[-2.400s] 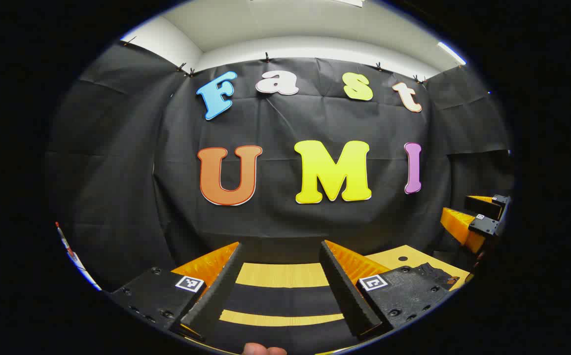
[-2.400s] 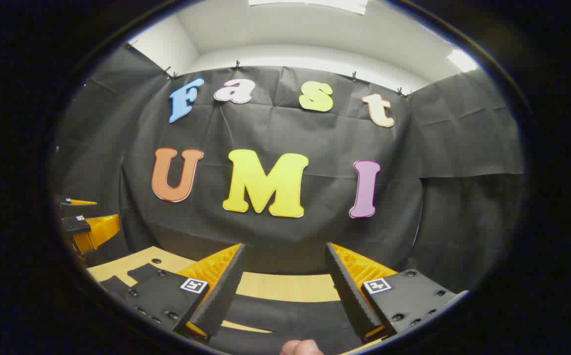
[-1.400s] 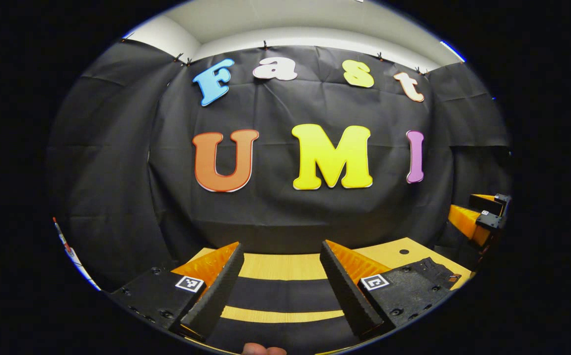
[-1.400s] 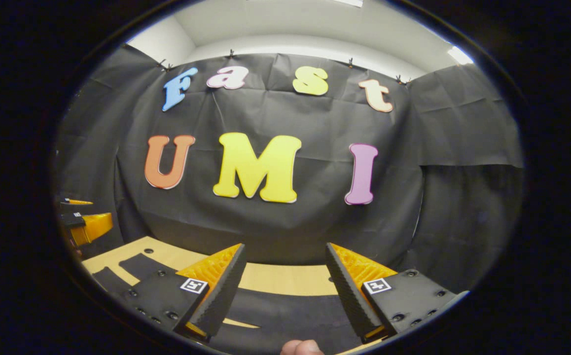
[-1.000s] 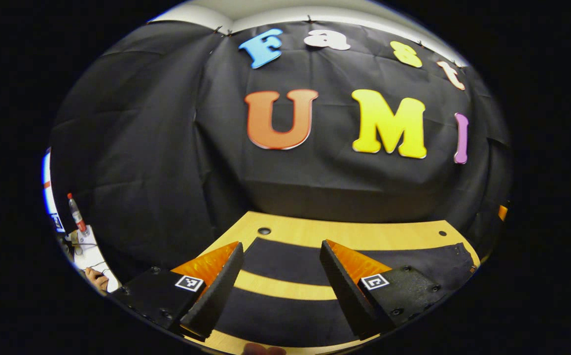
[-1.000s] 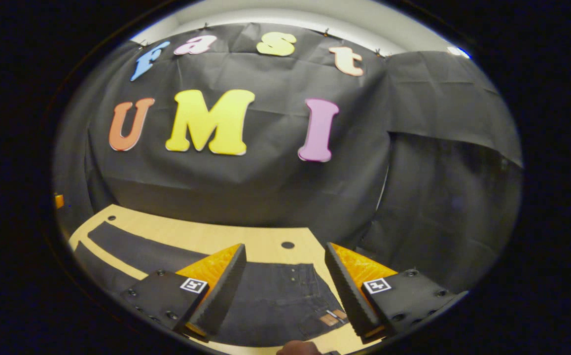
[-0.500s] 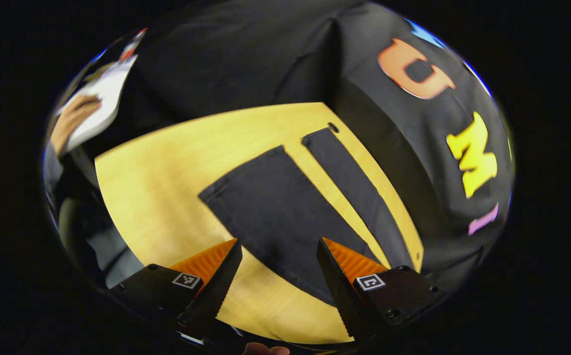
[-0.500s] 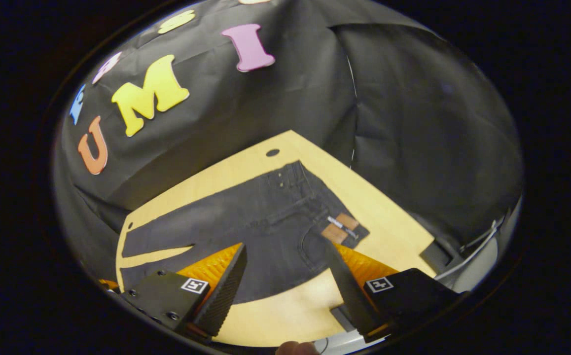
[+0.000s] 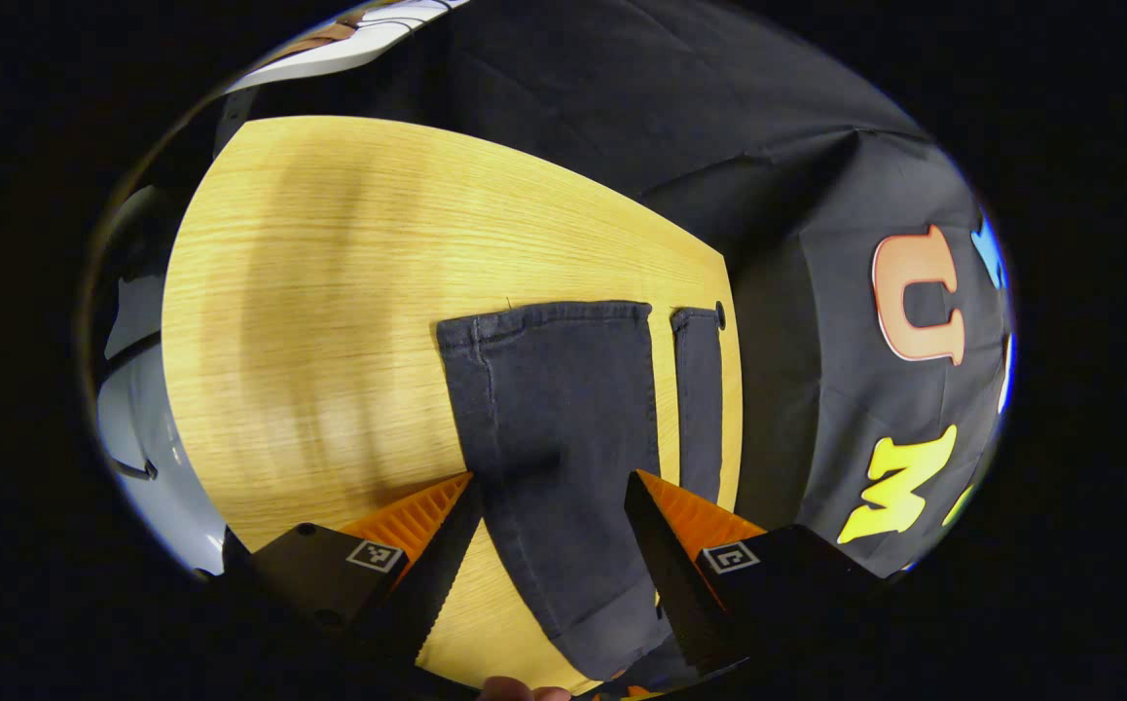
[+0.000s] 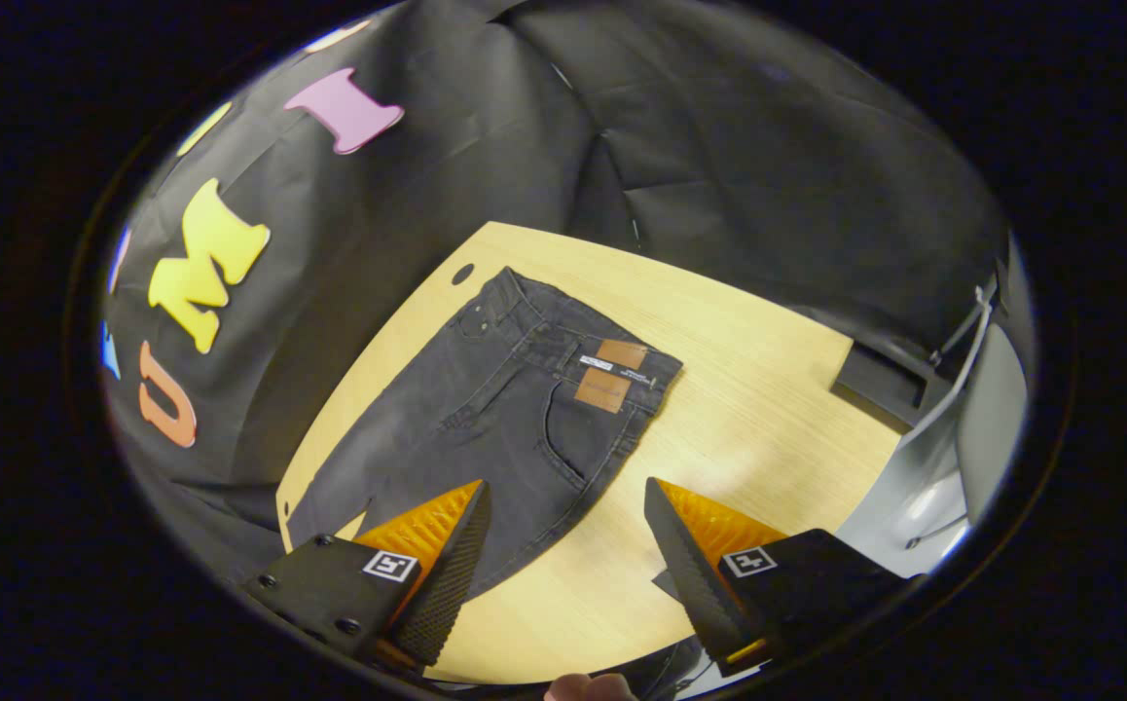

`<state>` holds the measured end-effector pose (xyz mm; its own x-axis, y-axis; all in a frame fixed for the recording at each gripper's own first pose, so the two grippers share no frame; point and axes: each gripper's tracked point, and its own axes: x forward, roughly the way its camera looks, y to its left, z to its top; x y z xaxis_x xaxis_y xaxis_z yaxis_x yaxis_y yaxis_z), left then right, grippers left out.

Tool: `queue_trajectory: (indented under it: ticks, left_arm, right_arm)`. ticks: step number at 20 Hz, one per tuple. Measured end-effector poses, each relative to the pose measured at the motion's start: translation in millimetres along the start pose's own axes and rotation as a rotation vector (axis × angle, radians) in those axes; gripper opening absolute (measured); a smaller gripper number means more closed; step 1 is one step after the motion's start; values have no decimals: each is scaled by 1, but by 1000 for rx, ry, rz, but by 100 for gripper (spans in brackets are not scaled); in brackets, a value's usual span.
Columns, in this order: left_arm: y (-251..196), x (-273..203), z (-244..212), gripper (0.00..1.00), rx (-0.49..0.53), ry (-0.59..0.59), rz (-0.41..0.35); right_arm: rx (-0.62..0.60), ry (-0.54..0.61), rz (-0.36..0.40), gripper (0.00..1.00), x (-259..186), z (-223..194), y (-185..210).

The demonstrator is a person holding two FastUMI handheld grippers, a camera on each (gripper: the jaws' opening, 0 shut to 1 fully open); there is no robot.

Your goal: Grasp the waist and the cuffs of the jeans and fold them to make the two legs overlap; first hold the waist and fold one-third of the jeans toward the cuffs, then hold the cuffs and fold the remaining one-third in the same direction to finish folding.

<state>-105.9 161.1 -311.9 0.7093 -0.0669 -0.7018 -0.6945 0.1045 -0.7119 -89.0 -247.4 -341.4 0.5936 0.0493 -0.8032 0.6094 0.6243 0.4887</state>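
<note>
Presently, the left gripper (image 9: 549, 545) is held spread wide above the near leg of the black jeans (image 9: 563, 409), nothing gripped between its fingers. The right gripper (image 10: 563, 555) is likewise spread wide and empty, above the hip edge near the waist (image 10: 573, 341). The jeans are laid flat on a wooden table (image 9: 330, 292), legs side by side and apart, both cuffs (image 9: 544, 316) near the table's far edge. Leather patches (image 10: 612, 375) are seen at the waistband. A black box (image 10: 880, 385) is noted at the table's edge.

A pale wooden table (image 9: 330, 292) stands against black cloth walls (image 10: 719, 146), with a grey chair (image 10: 987, 419) beside it.
</note>
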Motion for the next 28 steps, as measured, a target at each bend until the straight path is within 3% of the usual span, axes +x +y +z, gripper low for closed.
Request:
queue_trajectory:
  ticks: [5, 6, 9, 10, 14, 15, 16, 17, 19, 20, 22, 23, 24, 25, 26, 28]
  left_arm:
    - [-3, 4, 2, 100, -15, -22, -17]
    - [-4, 5, 2, 96, -15, -24, -15]
    - [-4, 10, 0, 96, -4, -24, -7]
    - [-4, 10, -1, 95, -1, -24, -6]
    - [-8, 11, -3, 95, 11, -18, 2]
    - [-11, 13, -3, 95, 17, -13, 5]
    - [-15, 18, -3, 95, 19, -11, 9]
    - [-16, 23, -1, 95, 18, -11, 23]
    - [-13, 33, -1, 89, 12, -18, 74]
    - [-11, 36, -1, 94, 10, -21, 93]
    - [-6, 38, -4, 63, 6, -12, 120]
    - [-5, 42, -4, 50, 1, -3, 123]
    - [-2, 38, -3, 46, -9, 1, 133]
    - [0, 39, -1, 29, -21, 6, 129]
    - [1, 37, -3, 19, -27, 15, 122]
    - [1, 35, -3, 10, -38, 27, 109]
  right_arm:
    - [210, 44, -2, 93, 39, 6, -6]
    - [235, 43, -17, 93, 44, 9, -10]
    - [277, 34, -45, 97, 55, 17, -16]
    - [283, 33, -49, 92, 60, 20, -14]
    - [262, 39, -62, 96, 76, 27, 3]
    - [252, 38, -68, 92, 81, 27, 7]
    - [236, 35, -81, 98, 82, 27, 10]
    - [207, 40, -96, 98, 85, 26, 11]
    - [132, 57, -164, 92, 87, 20, 6]
    - [96, 58, -212, 83, 89, 20, -2]
    - [94, 72, -298, 50, 87, 23, -15]
    - [118, 87, -296, 34, 90, 22, -15]
    - [150, 107, -276, 17, 88, 21, -13]
    - [188, 127, -254, 10, 88, 21, -12]
    - [225, 140, -232, 5, 88, 22, -12]
    - [278, 156, -190, 5, 87, 23, -11]
